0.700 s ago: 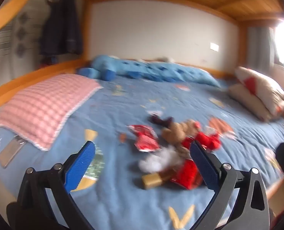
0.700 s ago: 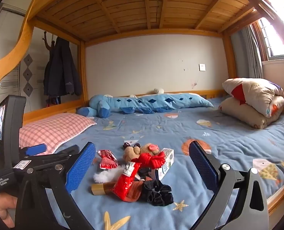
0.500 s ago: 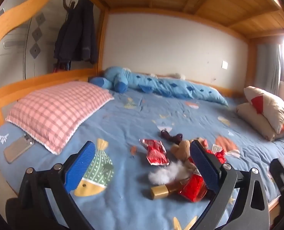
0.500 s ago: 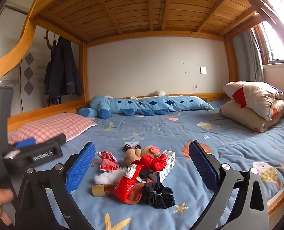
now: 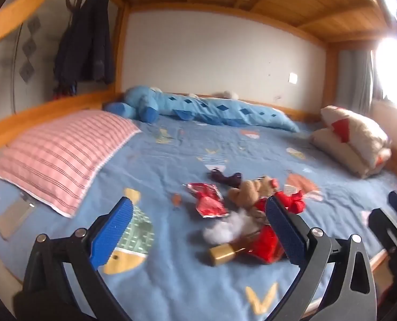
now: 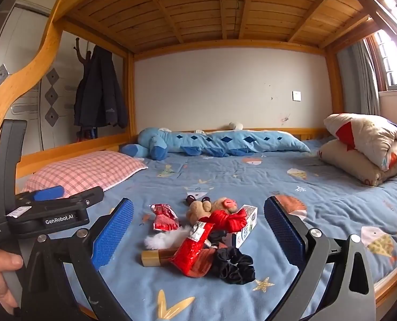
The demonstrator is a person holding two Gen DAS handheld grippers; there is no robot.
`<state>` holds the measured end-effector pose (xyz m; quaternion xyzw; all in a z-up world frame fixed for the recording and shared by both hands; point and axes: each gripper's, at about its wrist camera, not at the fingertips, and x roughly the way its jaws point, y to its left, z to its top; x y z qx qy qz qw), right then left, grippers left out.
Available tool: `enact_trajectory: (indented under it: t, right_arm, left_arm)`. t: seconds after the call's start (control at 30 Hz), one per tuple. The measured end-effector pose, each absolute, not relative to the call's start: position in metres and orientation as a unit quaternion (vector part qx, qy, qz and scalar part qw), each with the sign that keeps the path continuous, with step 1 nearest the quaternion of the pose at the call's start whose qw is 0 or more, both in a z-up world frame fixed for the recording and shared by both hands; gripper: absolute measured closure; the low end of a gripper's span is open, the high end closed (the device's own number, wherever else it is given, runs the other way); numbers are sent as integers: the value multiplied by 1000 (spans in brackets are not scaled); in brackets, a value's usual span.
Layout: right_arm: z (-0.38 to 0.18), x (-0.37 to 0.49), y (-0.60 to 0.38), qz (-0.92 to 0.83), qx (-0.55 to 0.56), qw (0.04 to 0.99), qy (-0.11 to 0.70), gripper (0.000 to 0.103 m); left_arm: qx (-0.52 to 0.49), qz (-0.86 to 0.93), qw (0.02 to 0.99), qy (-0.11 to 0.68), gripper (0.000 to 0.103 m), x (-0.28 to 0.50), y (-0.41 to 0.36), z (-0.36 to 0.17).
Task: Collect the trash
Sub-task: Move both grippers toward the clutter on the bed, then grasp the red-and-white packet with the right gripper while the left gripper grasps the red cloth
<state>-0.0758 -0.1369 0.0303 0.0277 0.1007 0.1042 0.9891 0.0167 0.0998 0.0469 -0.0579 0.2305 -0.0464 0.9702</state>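
A small heap lies on the blue bed sheet [image 6: 319, 187]: a crumpled red wrapper [image 6: 165, 216] [image 5: 209, 200], a long red packet [image 6: 194, 246] [image 5: 265, 243], a white fluffy wad [image 6: 161, 238] [image 5: 225, 230], a gold-capped tube [image 6: 155, 256] [image 5: 224, 251], a small white carton [image 6: 248, 226], a black scrunchie [image 6: 234, 266] and a brown plush toy [image 6: 212, 207] [image 5: 249, 192]. My left gripper [image 5: 198, 234] is open and empty, above the bed just short of the heap. My right gripper [image 6: 198, 234] is open and empty, in front of the heap. The left gripper also shows at the right wrist view's left edge [image 6: 46, 208].
A pink checked pillow [image 5: 62, 144] lies at the left, with a phone [image 5: 14, 216] beside it. A long blue plush [image 6: 212, 141] lies along the far wall. A folded quilt [image 6: 364, 144] sits at the right. The wooden bed rail [image 6: 391, 281] runs along the near right edge.
The left gripper has swung and shifted over the bed, so the heap now sits lower right between its fingers. The right gripper has barely moved. Both stay open.
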Motion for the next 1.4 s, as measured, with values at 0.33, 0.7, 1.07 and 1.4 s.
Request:
enact_trajectory:
  t: [0.33, 0.7, 1.07, 1.4]
  right_arm:
    - [15, -48, -128, 120, 46, 983, 132, 18]
    - [-38, 17, -100, 140, 42, 956, 254, 63]
    - [-63, 63, -93, 87, 38, 943, 318, 56]
    - [-63, 59, -103, 105, 66, 938, 324, 80]
  left_arm:
    - [-33, -2, 978, 206, 4, -6, 70, 11]
    - [2, -4, 974, 228, 4, 19, 72, -21]
    - [-23, -29, 967, 251, 4, 37, 81, -40]
    - [-2, -34, 965, 258, 4, 36, 73, -45]
